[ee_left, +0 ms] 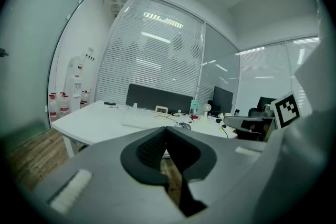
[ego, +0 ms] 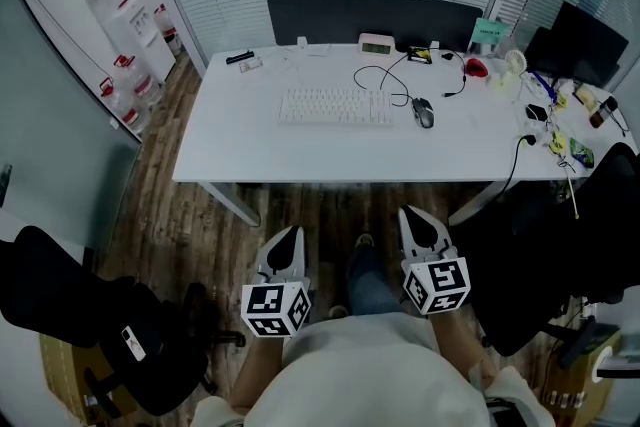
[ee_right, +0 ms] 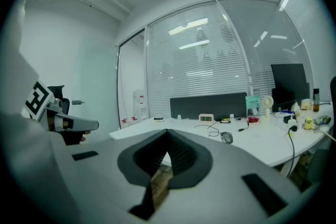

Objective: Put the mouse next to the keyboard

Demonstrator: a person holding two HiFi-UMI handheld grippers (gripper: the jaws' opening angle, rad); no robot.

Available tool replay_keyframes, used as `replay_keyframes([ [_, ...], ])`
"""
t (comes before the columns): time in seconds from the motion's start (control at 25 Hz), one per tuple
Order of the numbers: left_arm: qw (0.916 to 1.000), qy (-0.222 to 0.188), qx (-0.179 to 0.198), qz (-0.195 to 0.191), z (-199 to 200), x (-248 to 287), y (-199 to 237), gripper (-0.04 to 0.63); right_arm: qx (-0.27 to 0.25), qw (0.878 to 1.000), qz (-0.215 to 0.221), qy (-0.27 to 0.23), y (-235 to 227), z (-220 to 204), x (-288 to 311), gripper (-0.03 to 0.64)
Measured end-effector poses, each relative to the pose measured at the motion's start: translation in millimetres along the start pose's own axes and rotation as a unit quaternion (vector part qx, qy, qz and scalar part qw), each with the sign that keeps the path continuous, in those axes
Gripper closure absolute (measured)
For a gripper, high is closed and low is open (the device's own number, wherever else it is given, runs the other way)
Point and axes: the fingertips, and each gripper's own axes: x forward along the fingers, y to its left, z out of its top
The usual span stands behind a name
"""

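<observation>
White desk (ego: 250,145), clock (ego: 377,43), office chair (ego: 60,295)

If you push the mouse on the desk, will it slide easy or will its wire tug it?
The mouse looks small and rounded, so it probably slides easily on the smooth desk. The black cable looping beside it looks floppy and slack, so it likely trails along without tugging much.

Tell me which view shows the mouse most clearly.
The head view: it looks down on the mouse, just right of the keyboard. Both gripper views show it only as a small, distant shape.
</observation>
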Motion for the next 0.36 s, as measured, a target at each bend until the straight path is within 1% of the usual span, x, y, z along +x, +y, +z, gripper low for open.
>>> replay_keyframes([
  [0.36,1.0000,0.002,-0.006,-0.002,-2.3,3.1,1.4,0.586,0.003,1.000,0.005,0.003,-2.9,-1.7,2.4,0.615],
])
